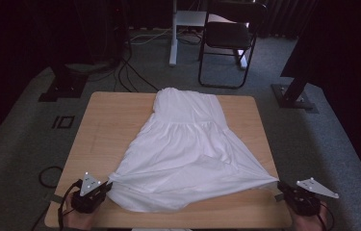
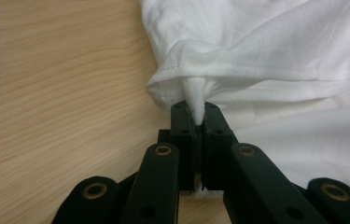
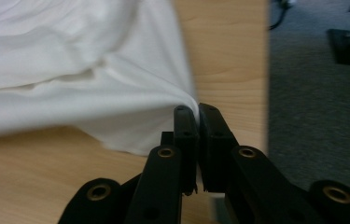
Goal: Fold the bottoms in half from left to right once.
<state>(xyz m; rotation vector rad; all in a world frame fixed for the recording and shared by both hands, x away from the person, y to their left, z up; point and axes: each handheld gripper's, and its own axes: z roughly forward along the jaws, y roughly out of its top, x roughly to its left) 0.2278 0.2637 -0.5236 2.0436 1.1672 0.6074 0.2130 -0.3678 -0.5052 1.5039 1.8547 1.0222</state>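
A white dress (image 1: 187,144) lies spread on the wooden table (image 1: 106,125), its narrow top at the far edge and its wide hem toward me. My left gripper (image 1: 107,185) is shut on the hem's left corner; in the left gripper view a pinch of white cloth (image 2: 196,100) sits between its jaws (image 2: 195,109). My right gripper (image 1: 280,191) is shut on the hem's right corner at the table's right edge, and the cloth (image 3: 130,116) runs taut into its closed jaws (image 3: 197,112). The hem is pulled tight between both corners.
A black folding chair (image 1: 228,38) and a white stand leg (image 1: 173,38) are on the carpet beyond the table. Black stand bases (image 1: 65,84) (image 1: 293,96) flank the far corners. Cables (image 1: 130,72) trail on the floor at left.
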